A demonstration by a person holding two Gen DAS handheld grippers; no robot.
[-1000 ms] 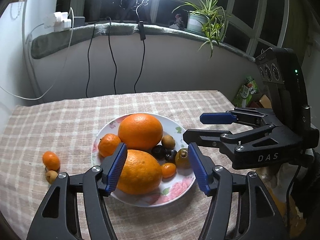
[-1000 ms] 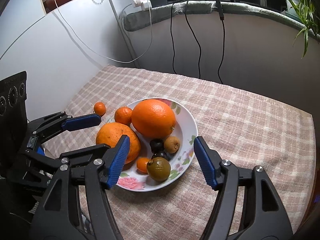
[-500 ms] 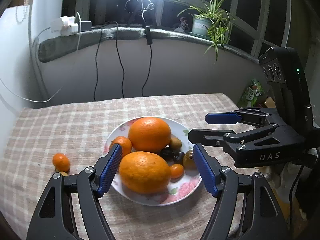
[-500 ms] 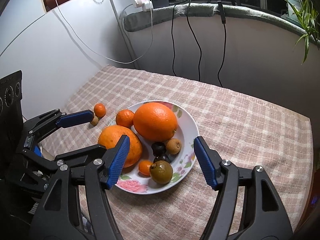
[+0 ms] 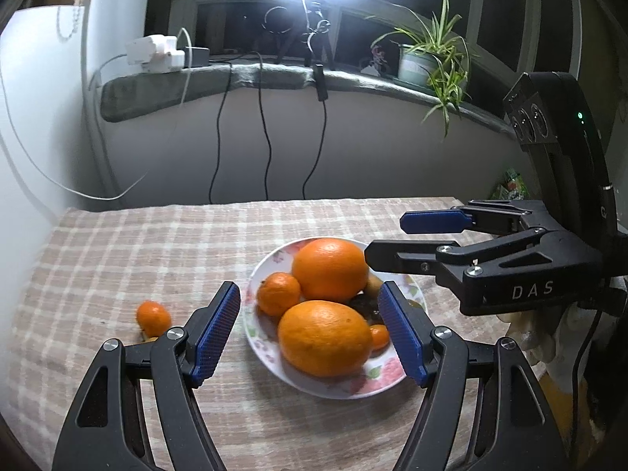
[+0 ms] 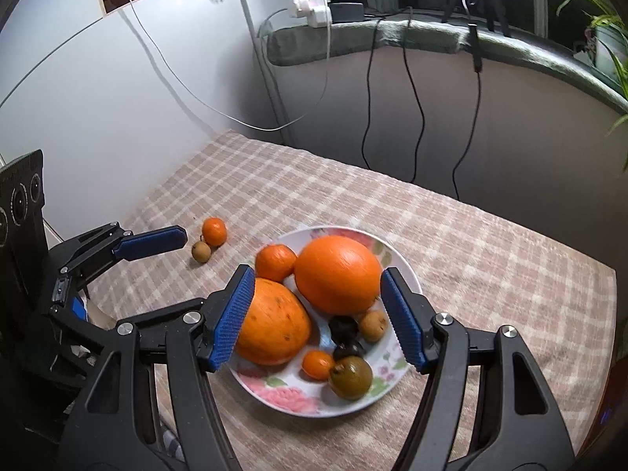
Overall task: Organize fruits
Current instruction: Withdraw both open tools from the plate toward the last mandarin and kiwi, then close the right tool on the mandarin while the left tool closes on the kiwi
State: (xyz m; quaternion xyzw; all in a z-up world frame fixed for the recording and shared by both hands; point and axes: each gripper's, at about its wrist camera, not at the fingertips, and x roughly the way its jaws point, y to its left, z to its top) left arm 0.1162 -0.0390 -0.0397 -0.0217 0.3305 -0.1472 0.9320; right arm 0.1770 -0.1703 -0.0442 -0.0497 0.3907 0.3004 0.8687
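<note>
A floral white plate (image 5: 259, 333) (image 6: 396, 259) holds two big oranges (image 5: 325, 337) (image 6: 337, 272), a mandarin (image 5: 278, 293) (image 6: 274, 262), a tiny orange fruit (image 6: 317, 364), a green-brown fruit (image 6: 350, 376), dark fruits and a small brown one. A small mandarin (image 5: 153, 318) (image 6: 214, 230) and a small brown fruit (image 6: 201, 252) lie on the cloth left of the plate. My left gripper (image 5: 310, 333) is open and empty, above the plate's near side. My right gripper (image 6: 316, 322) is open and empty over the plate; it also shows in the left wrist view (image 5: 408, 239).
The table has a checked cloth (image 5: 137, 243). A wall with hanging cables (image 5: 267, 149) and a ledge with a power strip (image 5: 155, 53) and a potted plant (image 5: 428, 59) stand behind. A white wall (image 6: 98, 98) borders the table's left side.
Both grippers have pulled back and risen a little; the plate looks farther off in the left wrist view. Both stay open. The fruits have not moved.
</note>
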